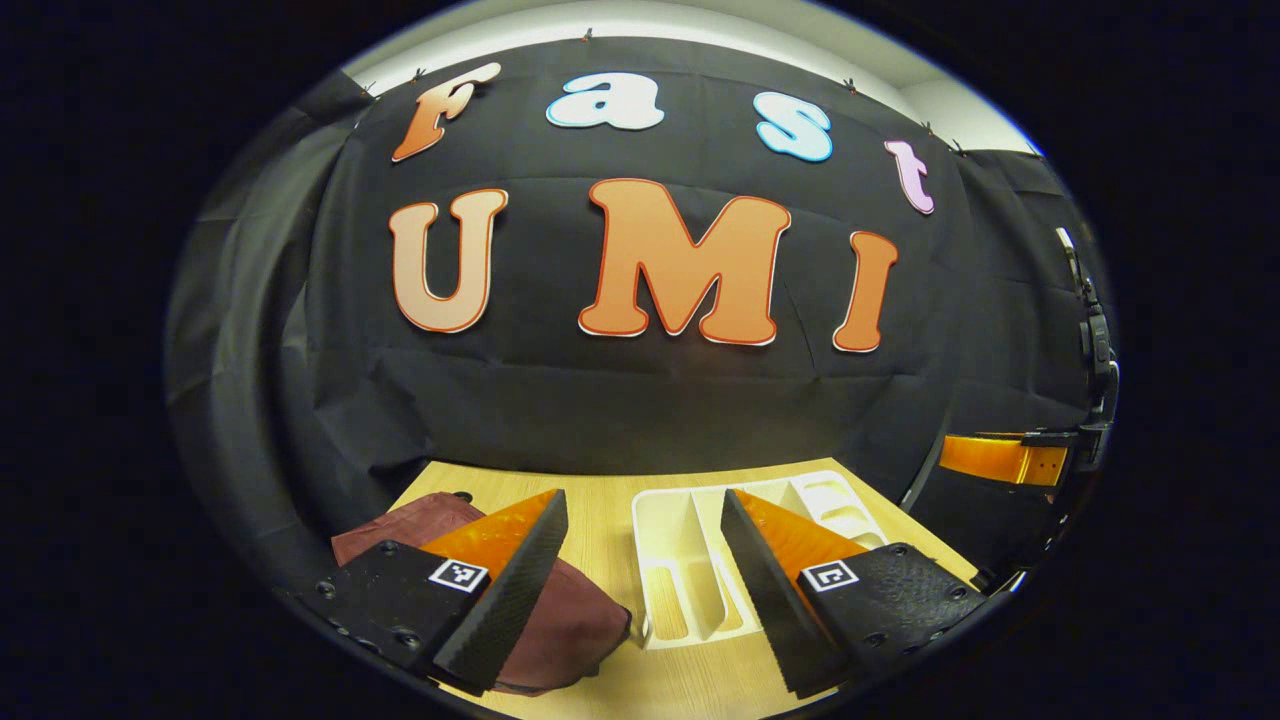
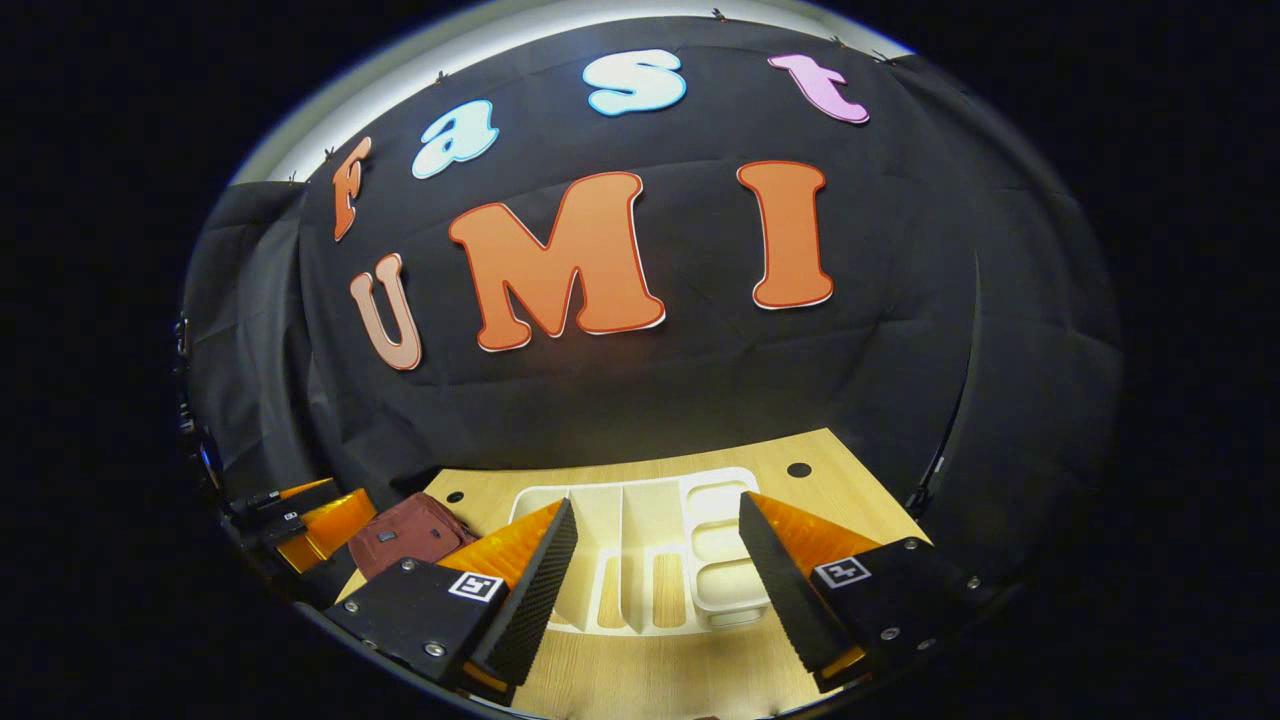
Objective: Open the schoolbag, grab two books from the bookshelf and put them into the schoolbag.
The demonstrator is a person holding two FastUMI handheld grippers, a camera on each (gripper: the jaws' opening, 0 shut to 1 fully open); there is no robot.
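A maroon schoolbag [image 1: 565, 625] lies flat on the wooden table [image 1: 600, 530], partly behind the left finger of my left gripper [image 1: 644, 500], which hovers open above the table. A white divided bookshelf [image 1: 690, 560] lies just right of the bag, between my fingers. In the right gripper view the same bookshelf [image 2: 640, 545] is straight ahead, and wood shows through its slots. The schoolbag [image 2: 410, 535] is to its left. My right gripper [image 2: 657, 500] is open and holds nothing. The bag looks closed.
The right gripper's orange finger [image 1: 1005, 458] shows at the far right of the left gripper view. The left gripper [image 2: 310, 520] sits at the left edge of the right gripper view, by the bag. Black cloth walls the table's far side. A cable hole [image 2: 798, 469] is near the back right corner.
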